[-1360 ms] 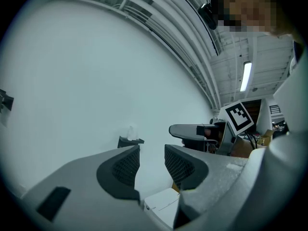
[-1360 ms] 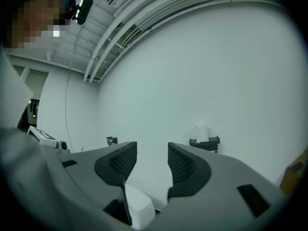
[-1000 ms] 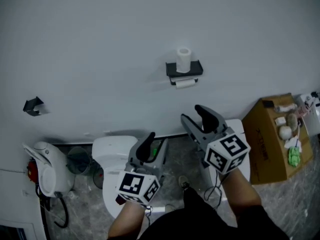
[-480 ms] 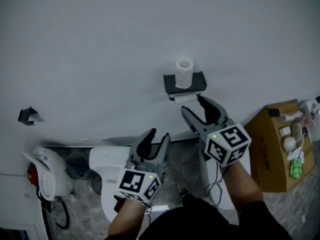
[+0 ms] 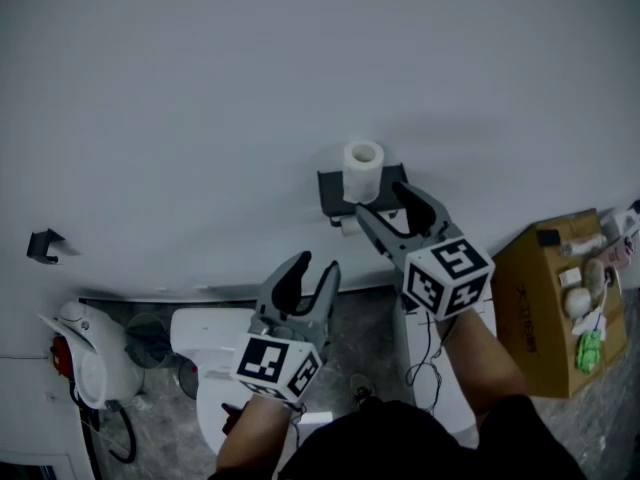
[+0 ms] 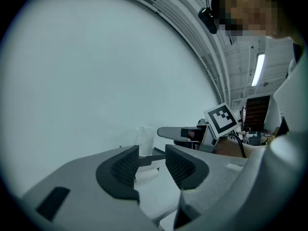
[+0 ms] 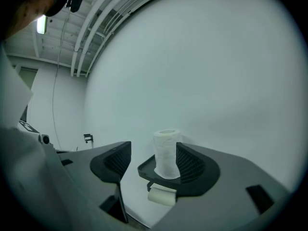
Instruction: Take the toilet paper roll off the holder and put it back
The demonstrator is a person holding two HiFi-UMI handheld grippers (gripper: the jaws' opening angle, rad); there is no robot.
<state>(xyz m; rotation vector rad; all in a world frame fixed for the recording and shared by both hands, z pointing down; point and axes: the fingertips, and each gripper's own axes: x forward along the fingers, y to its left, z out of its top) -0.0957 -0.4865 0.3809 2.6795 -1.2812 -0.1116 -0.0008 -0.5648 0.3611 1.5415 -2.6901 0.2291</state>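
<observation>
Right gripper released, jaws just been opening, nothing between them. Roll stands on holder just ahead, bare wall behind. Left gripper released, empty.

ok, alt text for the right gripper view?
A white toilet paper roll stands upright on a black wall-mounted holder, seen ahead between the open jaws of the right gripper, which have just been opening and do not touch it. A second roll sits under the holder's shelf; the wall behind is plain white.
</observation>
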